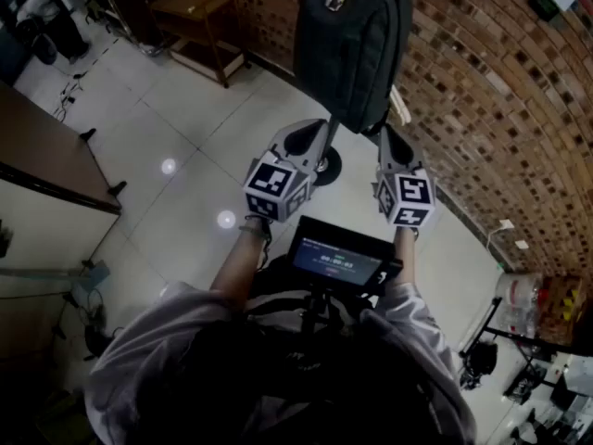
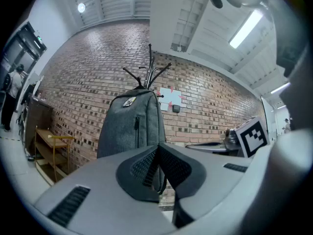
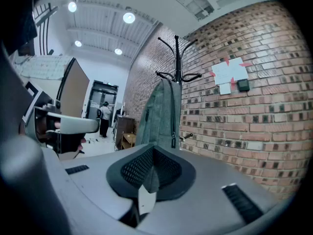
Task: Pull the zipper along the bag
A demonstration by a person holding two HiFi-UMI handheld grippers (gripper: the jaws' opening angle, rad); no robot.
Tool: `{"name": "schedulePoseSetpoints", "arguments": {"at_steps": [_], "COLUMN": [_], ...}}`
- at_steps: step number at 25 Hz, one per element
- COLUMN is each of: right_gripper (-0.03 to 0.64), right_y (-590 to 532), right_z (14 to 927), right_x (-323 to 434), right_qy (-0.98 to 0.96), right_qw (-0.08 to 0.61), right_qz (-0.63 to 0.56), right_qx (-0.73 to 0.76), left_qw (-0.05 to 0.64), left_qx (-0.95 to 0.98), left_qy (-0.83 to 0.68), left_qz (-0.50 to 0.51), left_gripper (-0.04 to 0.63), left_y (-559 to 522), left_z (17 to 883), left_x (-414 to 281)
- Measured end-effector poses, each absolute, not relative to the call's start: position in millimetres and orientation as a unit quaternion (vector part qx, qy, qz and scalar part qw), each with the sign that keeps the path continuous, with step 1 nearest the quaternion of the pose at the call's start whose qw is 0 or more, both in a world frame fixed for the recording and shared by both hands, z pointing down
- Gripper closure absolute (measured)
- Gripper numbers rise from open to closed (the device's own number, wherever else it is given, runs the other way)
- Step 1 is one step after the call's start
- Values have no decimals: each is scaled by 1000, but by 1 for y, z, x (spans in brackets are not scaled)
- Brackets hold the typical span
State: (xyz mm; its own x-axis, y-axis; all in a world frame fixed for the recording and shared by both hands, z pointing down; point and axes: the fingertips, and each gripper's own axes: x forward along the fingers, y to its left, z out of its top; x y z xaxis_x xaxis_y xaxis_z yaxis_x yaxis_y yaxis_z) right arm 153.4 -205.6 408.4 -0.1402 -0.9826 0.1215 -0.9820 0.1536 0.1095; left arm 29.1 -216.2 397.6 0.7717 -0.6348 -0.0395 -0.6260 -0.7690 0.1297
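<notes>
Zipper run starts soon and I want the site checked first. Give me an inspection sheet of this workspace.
Surface: tiled floor; no table in use.
Job's things: grey backpack hangs from coat stand; zipper pull hangs ungripped.
Clutter: wooden shelf; desk.
Grippers: left hand-held gripper looks closed on the backpack's bottom edge; right hand-held gripper shut at the backpack's bottom, not on the zipper pull.
Cables: loose leads on the floor.
Surroundings: brick wall; person by a far doorway.
</notes>
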Motion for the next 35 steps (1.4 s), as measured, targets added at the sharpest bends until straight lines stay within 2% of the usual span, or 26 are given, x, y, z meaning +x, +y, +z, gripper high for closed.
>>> {"name": "schedulePoseSetpoints", "arguments": {"at_steps": [2, 4, 9, 11, 21, 26, 29, 35], "right_gripper": [610, 563, 550, 517, 515, 524, 572, 574], "right_y": [-215, -224, -249, -260, -297, -307, -308, -294], "right_z": [410, 412, 418, 422, 426, 431, 430, 420], "right_x": [161, 168, 181, 183, 194, 190, 191, 197], "right_qy": [-753, -755, -771, -779, -836, -857, -865, -861], "right_qw": [98, 104, 113, 125, 96, 147, 180, 165], "right_qz": [-4, 1, 14, 16, 76, 72, 62, 44], "right_qx": [651, 648, 626, 615, 535, 489, 464, 479], "left_qw": [56, 55, 51, 56, 62, 75, 70, 56], "left_qx": [939, 938, 931, 927, 898, 885, 881, 874], "left_qy": [-336, -339, -358, -369, -433, -457, -466, -482], "left_qz": [-38, -37, -36, -39, -46, -59, -50, -40], "left_gripper": [588, 588, 588, 588, 588, 588, 588, 588], "left_y": [-218, -222, -235, -239, -253, -255, -256, -254], "left_z": [400, 400, 397, 396, 395, 391, 396, 400], "left_x": [28, 28, 27, 26, 32, 45, 54, 47]}}
